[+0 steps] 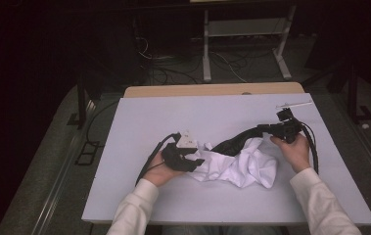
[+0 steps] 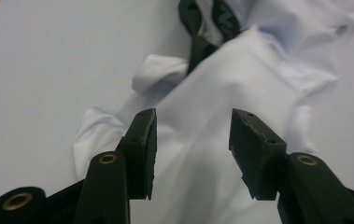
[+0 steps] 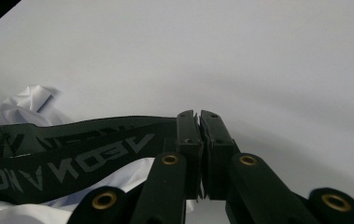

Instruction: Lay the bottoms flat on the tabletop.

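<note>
White garment (image 1: 242, 164) w/ black waistband (image 1: 234, 142): crumpled in a heap, lying mid-surface, a bit toward the near edge. Fabric thin, lots of folds. Waistband carries grey lettering, seen reversed in the right gripper view (image 3: 72, 156), and is stretched out toward the right.

Right hand-held gripper (image 1: 261, 129): jaws together, clamped on the waistband end, lifting it slightly off the heap. Left hand-held gripper (image 1: 197, 159): jaws apart, at the heap's left side; in the left gripper view (image 2: 193, 149) white cloth lies under and betw. the pads, not pinched.

Surface (image 1: 173, 112) pale, w/ a wooden strip (image 1: 212, 90) along the far edge. Bare room on the far half, also left of the heap. Near edge close to the garment. Small white tool (image 1: 293, 104) at the far right corner, well apart from the cloth.
</note>
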`<state>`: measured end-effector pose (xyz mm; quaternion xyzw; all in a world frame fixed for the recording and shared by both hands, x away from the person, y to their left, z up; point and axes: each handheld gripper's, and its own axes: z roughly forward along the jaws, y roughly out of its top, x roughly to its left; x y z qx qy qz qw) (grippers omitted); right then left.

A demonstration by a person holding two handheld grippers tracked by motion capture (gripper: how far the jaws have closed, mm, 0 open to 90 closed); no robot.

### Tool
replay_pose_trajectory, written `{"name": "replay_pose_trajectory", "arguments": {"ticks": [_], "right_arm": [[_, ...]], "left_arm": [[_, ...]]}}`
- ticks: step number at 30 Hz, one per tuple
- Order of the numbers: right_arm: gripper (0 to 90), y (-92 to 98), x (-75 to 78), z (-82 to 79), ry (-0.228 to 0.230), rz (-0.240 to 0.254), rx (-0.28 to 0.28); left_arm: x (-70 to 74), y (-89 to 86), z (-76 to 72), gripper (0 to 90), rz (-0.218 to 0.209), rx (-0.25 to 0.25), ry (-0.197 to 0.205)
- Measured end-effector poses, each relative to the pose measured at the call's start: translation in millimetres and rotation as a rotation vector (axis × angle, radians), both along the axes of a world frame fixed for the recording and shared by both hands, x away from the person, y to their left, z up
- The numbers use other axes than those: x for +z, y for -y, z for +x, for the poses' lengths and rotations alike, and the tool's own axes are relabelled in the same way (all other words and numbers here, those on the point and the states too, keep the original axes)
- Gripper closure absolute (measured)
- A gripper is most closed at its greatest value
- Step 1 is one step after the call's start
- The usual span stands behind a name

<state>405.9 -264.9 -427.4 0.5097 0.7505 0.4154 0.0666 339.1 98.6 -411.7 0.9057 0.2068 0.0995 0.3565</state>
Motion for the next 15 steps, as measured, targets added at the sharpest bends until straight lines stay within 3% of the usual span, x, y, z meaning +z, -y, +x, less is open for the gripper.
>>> {"name": "replay_pose_trajectory", "arguments": {"ticks": [3,5,6,8,9,11,15], "right_arm": [[86.2,0.9,-1.4,0.8,-0.006,0.003,-0.002],[86.2,1.4,-2.5,1.2,-0.015,0.003,-0.004],[86.2,1.9,-2.9,1.4,-0.017,0.002,-0.003],[86.2,3.1,-3.6,1.5,-0.021,0.005,-0.006],[86.2,3.7,-3.7,1.6,-0.022,0.007,-0.006],[86.2,4.3,-4.0,2.0,-0.024,0.006,-0.009],[86.2,5.2,-6.6,3.7,-0.033,0.000,-0.017]], "left_arm": [[-7.8,5.8,15.7,49.9,0.029,-0.026,-0.047],[-14.5,10.2,23.3,50.2,0.034,-0.053,-0.111],[-19.3,14.0,24.9,55.2,0.046,-0.093,-0.156],[-20.0,18.0,21.5,67.8,0.079,-0.110,-0.147],[-18.9,18.6,20.1,78.3,0.088,-0.113,-0.148],[-13.2,17.8,15.2,86.9,0.112,-0.110,-0.126],[3.5,7.9,7.6,89.2,0.122,-0.087,-0.058]]}}
